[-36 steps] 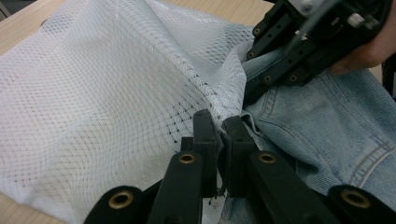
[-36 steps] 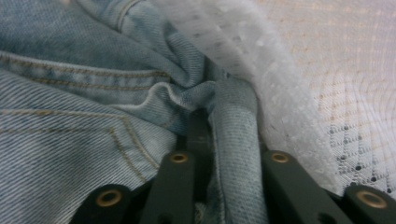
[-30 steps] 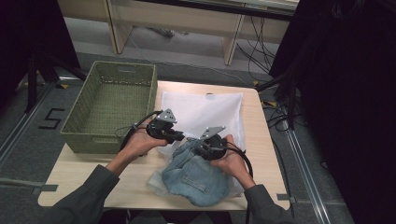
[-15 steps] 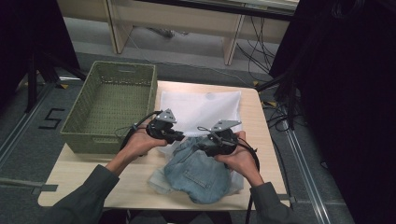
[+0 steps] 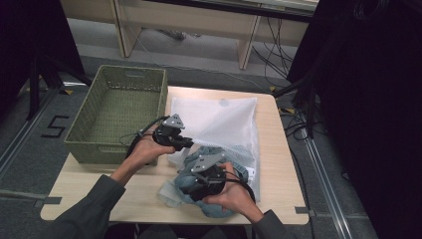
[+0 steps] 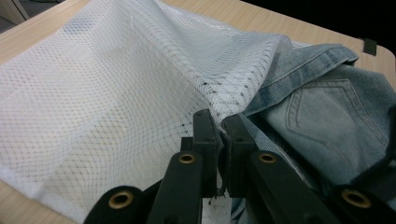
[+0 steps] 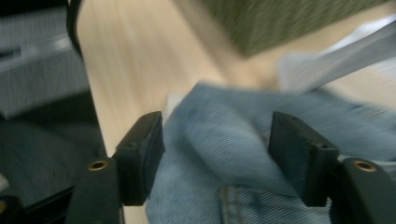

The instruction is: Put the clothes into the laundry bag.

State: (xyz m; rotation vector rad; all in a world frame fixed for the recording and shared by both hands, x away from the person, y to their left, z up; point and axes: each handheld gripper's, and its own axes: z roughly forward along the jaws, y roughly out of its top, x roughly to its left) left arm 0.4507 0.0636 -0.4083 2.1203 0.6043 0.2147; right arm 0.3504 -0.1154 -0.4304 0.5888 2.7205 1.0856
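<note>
The left hand-held gripper is pinching the mesh bag edge while the right hand-held gripper, jaws apart, is straddling the jeans bunched beneath it, risking the thin mesh slipping free.

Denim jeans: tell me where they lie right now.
In the high view the denim jeans lie bunched at the table's near edge, right of centre, against the white mesh bag's open end, under the right gripper.

Overhead view; two close tool cameras
</note>
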